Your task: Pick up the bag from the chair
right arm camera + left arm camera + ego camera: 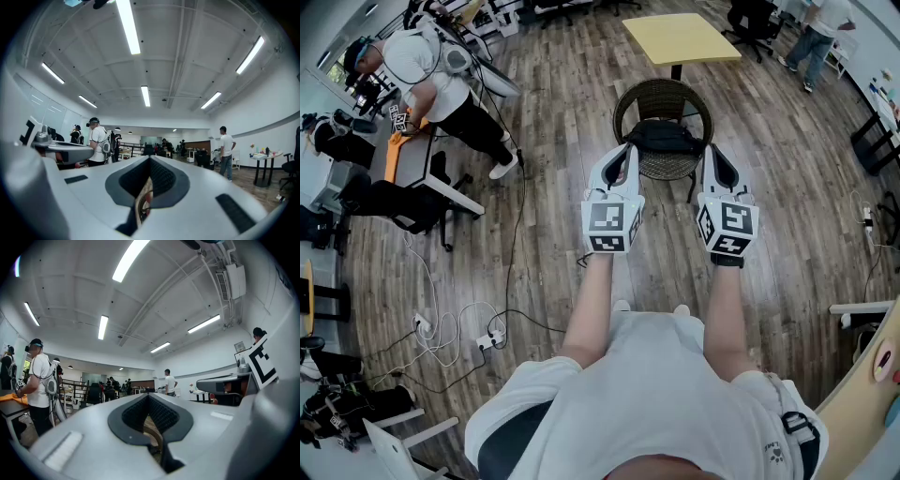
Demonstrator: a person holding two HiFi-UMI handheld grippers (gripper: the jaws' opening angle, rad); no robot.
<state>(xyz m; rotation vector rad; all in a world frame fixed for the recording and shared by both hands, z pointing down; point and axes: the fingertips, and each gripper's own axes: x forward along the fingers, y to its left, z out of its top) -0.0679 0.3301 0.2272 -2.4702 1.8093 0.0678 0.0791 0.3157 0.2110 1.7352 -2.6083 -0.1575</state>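
The black bag (664, 139) lies on the seat of a round wicker chair (667, 169), slumped across the seat's middle with its strap running along its top edge. The chair stands on a wooden floor (553, 187), and just beyond it is a yellow table (680, 37).

The person holds both grippers out towards the chair. In the head view the left gripper (624, 152) sits at the bag's left end and the right gripper (713, 155) at its right end, so the bag shows between them. Each gripper's own view shows its jaws pressed together at the tips, with nothing clamped between them. Those views look out level across the room and up at the ceiling lights, not down at the bag.

Well to the left, another person (431, 70) in a white shirt bends over a desk (417, 159). White cables (441, 333) and a power strip (492, 339) lie on the floor at lower left.
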